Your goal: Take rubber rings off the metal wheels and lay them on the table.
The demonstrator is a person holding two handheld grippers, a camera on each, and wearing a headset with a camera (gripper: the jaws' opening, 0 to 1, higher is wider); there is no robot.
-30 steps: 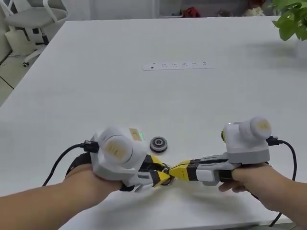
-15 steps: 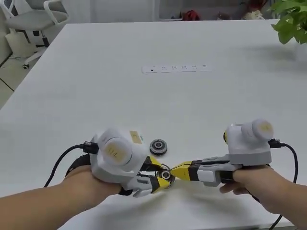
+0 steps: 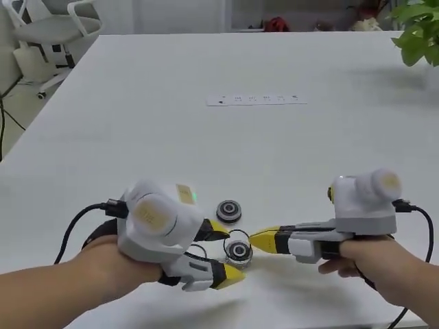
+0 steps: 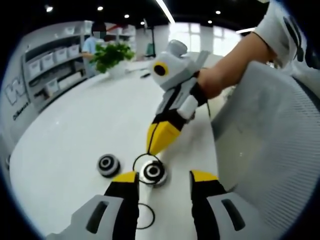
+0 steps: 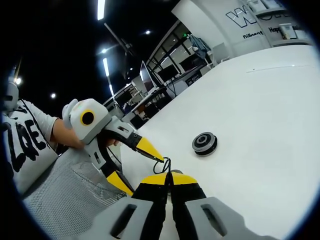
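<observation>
On the white table (image 3: 206,137), the left gripper (image 3: 225,252) is spread, with a metal wheel (image 3: 239,251) between its tips. The right gripper (image 3: 256,240), at the wheel's 2 o'clock, is pressed together on a thin rubber ring (image 4: 136,161) just beside that wheel. A second wheel (image 3: 228,210) lies at its 11 o'clock.

The table (image 3: 206,151) is white, smooth and matt with a faint sheen. The metal wheel (image 3: 239,252) by the left gripper (image 4: 164,176) has a bright polished hub and a dark rim; its twin (image 3: 228,211), at eleven o'clock from it, looks alike. The rubber ring (image 4: 145,156) is thin, black and dull. Left and right gripper (image 3: 255,240) wear satin white plastic shells with glossier yellow tips, perhaps rubber-coated. The chair back (image 4: 270,150) is grey woven mesh.
</observation>
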